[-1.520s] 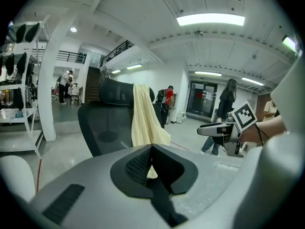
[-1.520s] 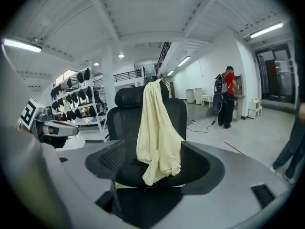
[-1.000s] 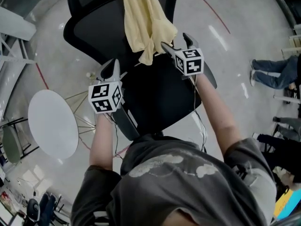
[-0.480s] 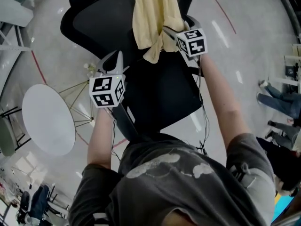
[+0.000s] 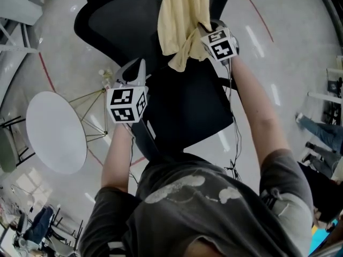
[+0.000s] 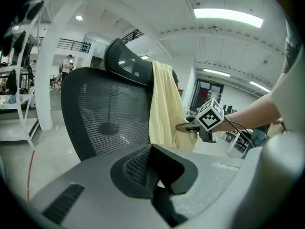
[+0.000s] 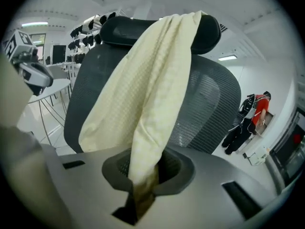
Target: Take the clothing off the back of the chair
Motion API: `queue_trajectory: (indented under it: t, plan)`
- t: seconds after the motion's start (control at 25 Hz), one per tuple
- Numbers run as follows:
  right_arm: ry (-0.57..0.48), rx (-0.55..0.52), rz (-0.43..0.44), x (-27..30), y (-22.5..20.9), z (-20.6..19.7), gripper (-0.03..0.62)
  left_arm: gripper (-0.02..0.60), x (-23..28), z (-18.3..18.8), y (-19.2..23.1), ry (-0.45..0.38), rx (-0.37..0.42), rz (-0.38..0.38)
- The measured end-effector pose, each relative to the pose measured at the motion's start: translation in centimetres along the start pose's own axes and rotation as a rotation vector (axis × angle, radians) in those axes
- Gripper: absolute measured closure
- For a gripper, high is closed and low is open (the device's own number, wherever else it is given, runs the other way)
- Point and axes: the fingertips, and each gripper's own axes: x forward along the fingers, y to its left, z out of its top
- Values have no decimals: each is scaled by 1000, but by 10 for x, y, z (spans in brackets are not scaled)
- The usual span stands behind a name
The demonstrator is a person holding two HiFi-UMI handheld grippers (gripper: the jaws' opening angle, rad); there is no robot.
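Right hand-held gripper (image 5: 197,32) closing on hanging yellow garment (image 5: 179,15), near its bottom.

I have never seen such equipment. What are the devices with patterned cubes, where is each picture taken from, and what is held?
A person carries two hand-held two-jaw grippers; the cubes belong to them. One picture comes from a camera on the person's head, looking down; the other two come from cameras riding on the grippers. The right gripper is closing its jaws on a pale yellow garment draped over the black office chair. The left gripper is empty, beside the chair.
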Motion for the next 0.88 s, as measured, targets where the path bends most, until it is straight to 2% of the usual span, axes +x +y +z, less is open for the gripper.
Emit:
queue_trajectory:
  t: [0.16,0.32,0.76,0.88]
  plan:
    - [-66,61,39,-31,13,14,571,581,-14,2,-7,-10,-3,7]
    - [-158,51,31,-71,22,43,573,581,-30,7,-14,-25,6,15]
    - [-538,19,-83,-223,-12,189,575,581,-82,83,-46,-172,89,30]
    - [-626,3,-89,-268,-12,223,574,581,-99,98,-58,-199,113,29]
